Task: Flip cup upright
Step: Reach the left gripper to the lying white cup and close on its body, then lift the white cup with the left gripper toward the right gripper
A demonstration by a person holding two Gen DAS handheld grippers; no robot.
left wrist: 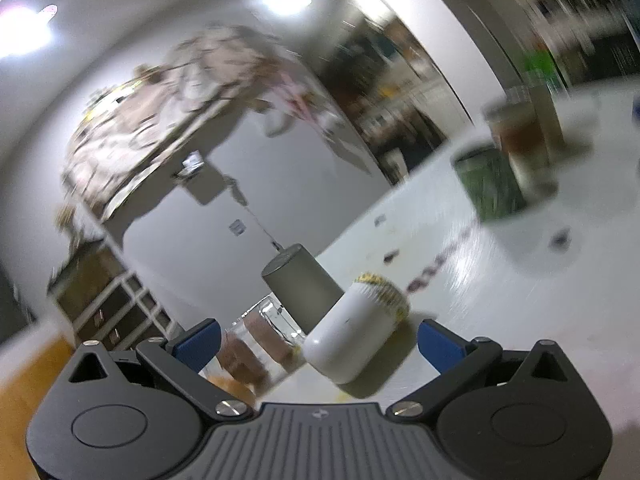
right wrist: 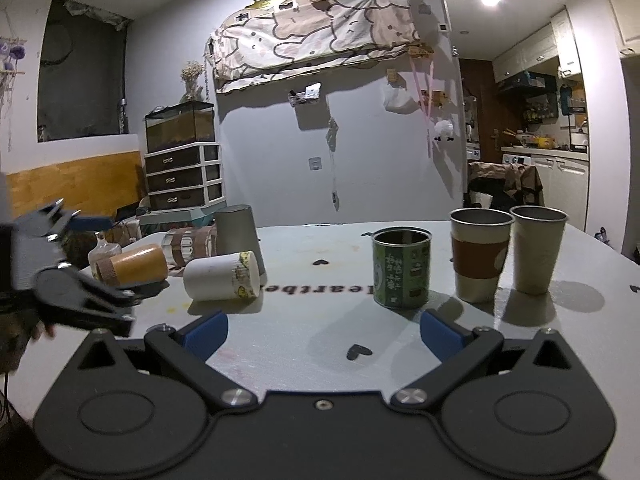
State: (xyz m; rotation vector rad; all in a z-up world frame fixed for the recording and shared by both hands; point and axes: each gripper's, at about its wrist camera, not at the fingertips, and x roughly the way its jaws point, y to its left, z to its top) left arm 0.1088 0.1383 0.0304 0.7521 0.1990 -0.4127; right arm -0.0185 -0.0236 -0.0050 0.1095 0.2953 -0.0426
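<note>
- Pale table (right wrist: 320,344) carries a white cup (right wrist: 221,277) lying sideways near its left edge.
- Left gripper (left wrist: 318,338) fingers spread apart, cup between them, untouched.
- Right gripper (right wrist: 323,330) fingers apart, empty.

Motion blur smears the green printed tin (left wrist: 490,182) and the far metal cups (left wrist: 520,128) in the left wrist view. The clear glass bottle (right wrist: 103,251) is half hidden behind the lying amber cup (right wrist: 134,268).

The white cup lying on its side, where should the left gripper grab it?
Grip the white cup across its plain round body, near the closed end facing the left gripper. It lies on its side between the open jaws, so a straight-ahead approach probably works.
</note>
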